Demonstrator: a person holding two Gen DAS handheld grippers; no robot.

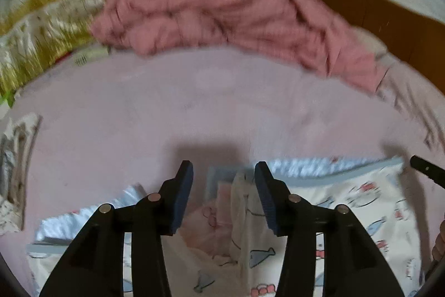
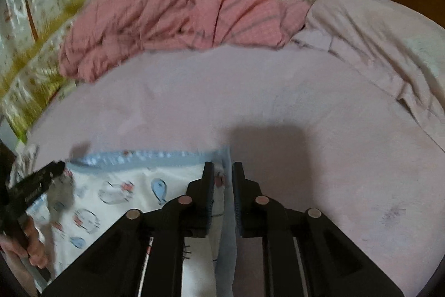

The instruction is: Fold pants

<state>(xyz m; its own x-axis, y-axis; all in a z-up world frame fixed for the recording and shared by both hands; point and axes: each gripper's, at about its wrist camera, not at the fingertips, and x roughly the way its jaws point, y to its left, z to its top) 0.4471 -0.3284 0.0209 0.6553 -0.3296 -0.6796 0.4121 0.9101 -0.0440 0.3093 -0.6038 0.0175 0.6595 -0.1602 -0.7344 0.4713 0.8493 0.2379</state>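
The printed white pants (image 1: 347, 216) with a blue waistband lie at the bottom of both frames on the pink sheet (image 2: 319, 130), the left gripper (image 1: 224, 177) gaping over bunched cloth, the right gripper (image 2: 223, 174) narrowly parted astride the waistband end; only the right view shows a hand (image 2: 33, 244).

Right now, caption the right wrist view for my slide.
Right gripper nearly shut over the blue-trimmed edge of the printed pants on the pink bedsheet.
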